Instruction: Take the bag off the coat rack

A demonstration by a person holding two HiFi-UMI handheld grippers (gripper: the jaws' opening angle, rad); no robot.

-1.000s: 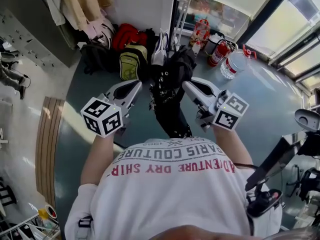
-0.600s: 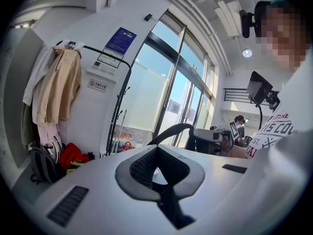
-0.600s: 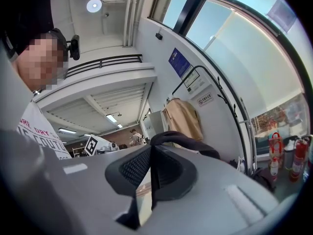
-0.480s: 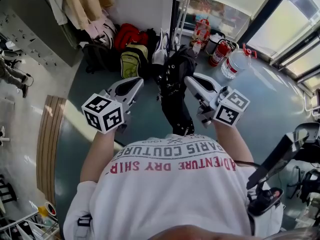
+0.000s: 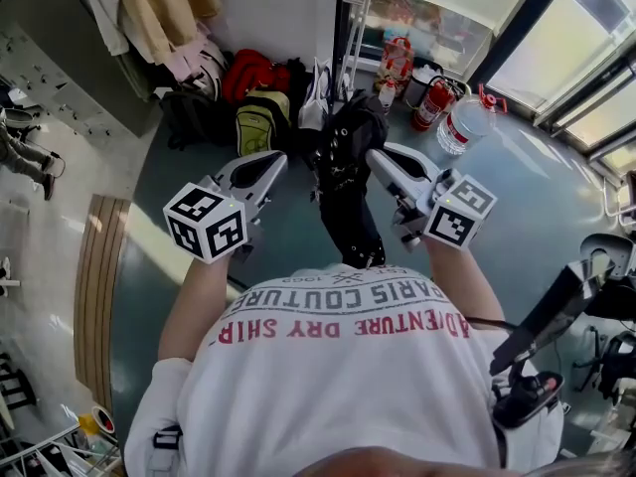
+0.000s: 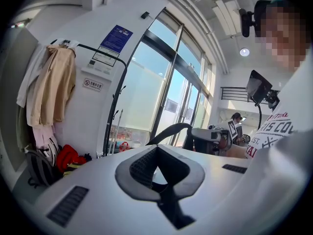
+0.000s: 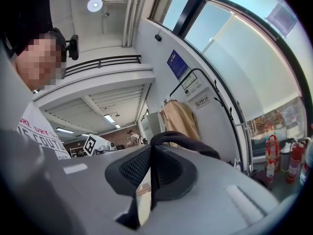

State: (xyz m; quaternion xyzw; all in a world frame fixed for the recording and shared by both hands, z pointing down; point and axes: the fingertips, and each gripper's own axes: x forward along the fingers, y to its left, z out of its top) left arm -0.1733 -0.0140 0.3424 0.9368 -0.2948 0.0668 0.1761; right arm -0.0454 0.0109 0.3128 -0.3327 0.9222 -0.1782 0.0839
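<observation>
A black bag (image 5: 346, 182) hangs in the air between my two grippers, close in front of the person's white shirt. My right gripper (image 5: 378, 160) is shut on the bag's black strap (image 7: 183, 142), which loops out over the jaw tips in the right gripper view. My left gripper (image 5: 272, 161) is level with the right one, to the left of the bag, jaws together with nothing seen between them. In the left gripper view the strap (image 6: 170, 131) arcs behind the left jaws toward the right gripper. The black coat rack pole (image 5: 344, 23) stands just beyond the bag.
Red, yellow-green and black backpacks (image 5: 260, 119) lie on the floor by the white wall. Coats (image 5: 159, 13) hang at the upper left. Fire extinguishers (image 5: 434, 104) and a large water bottle (image 5: 465, 125) stand by the glass front. A tripod rig (image 5: 552, 311) is at the right.
Both grippers and the bag have shifted slightly forward toward the rack, then stayed nearly still. The right gripper's hold on the strap is unchanged.
</observation>
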